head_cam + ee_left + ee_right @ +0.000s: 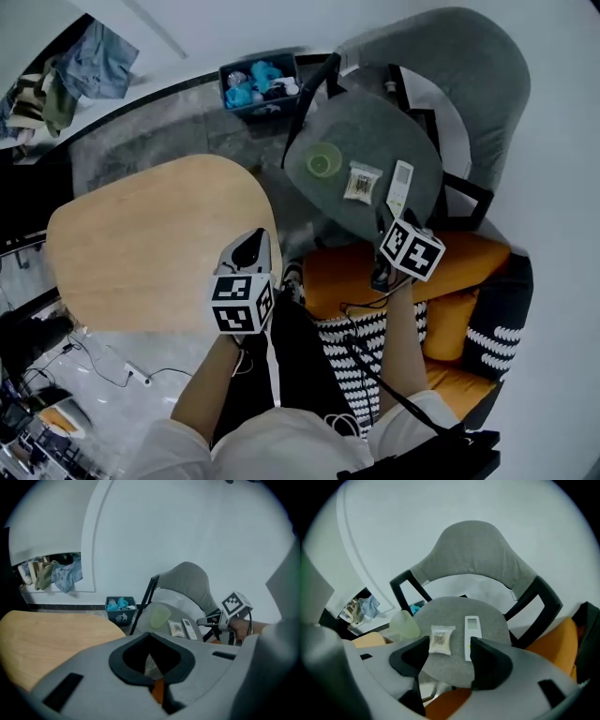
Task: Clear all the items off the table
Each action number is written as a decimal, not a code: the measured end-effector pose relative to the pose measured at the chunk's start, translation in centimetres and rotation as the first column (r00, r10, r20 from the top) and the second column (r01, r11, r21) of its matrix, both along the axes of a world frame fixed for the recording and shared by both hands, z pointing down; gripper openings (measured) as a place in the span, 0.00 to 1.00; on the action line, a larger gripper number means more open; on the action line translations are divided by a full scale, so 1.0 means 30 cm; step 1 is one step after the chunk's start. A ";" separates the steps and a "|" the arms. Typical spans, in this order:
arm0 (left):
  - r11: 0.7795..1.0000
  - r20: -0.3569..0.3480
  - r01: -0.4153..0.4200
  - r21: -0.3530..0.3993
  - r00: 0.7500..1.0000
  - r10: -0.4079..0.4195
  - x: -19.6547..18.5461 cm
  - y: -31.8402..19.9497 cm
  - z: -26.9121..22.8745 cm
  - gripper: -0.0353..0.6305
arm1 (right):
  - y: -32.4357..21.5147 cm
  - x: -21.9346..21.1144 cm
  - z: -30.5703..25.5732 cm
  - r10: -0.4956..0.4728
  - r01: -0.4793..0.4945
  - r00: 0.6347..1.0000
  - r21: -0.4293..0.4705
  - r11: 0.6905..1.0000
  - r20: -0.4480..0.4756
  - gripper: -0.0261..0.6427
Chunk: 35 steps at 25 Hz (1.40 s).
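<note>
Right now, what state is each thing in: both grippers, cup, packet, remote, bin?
Left gripper: shut, empty.
Right gripper: open, empty.
Green cup: upright on chair seat.
Packet: flat on seat.
Remote: flat, face up.
Bin: open-topped, holding blue items.

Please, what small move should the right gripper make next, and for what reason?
Probably ease the right gripper forward and down toward the packet. Its jaws stand open and empty, and the packet lies on the grey round surface almost in line with them, between the green cup and the remote.
</note>
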<state>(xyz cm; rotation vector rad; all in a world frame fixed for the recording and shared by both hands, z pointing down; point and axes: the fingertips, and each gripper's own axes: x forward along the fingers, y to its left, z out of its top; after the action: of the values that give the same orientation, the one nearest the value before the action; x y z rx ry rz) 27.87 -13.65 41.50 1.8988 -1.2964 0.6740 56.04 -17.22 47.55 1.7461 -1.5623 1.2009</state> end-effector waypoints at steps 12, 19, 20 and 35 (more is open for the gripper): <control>0.976 -0.031 0.163 0.147 0.987 -0.160 -0.436 0.194 -0.427 0.05 | 0.123 -0.555 -0.455 -0.198 0.195 0.980 0.127 0.972 0.011 0.26; 0.930 -0.054 0.272 0.249 0.962 -0.267 -0.776 0.441 -0.682 0.05 | 0.315 -0.750 -0.729 -0.147 0.150 0.989 0.221 0.964 -0.029 0.10; 0.922 -0.054 0.282 0.264 0.959 -0.278 -0.821 0.467 -0.712 0.05 | 0.333 -0.780 -0.769 -0.155 0.160 0.987 0.244 0.956 -0.039 0.08; 0.809 -0.072 0.379 0.451 0.918 -0.390 -1.173 0.638 -1.029 0.05 | 0.548 -0.910 -1.213 -0.173 0.247 0.967 0.522 0.817 -0.187 0.08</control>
<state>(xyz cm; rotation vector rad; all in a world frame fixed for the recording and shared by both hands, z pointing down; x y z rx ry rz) -7.33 5.49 10.62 1.8866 -1.9192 0.1832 28.73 -0.79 11.17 1.8633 -2.0890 0.5421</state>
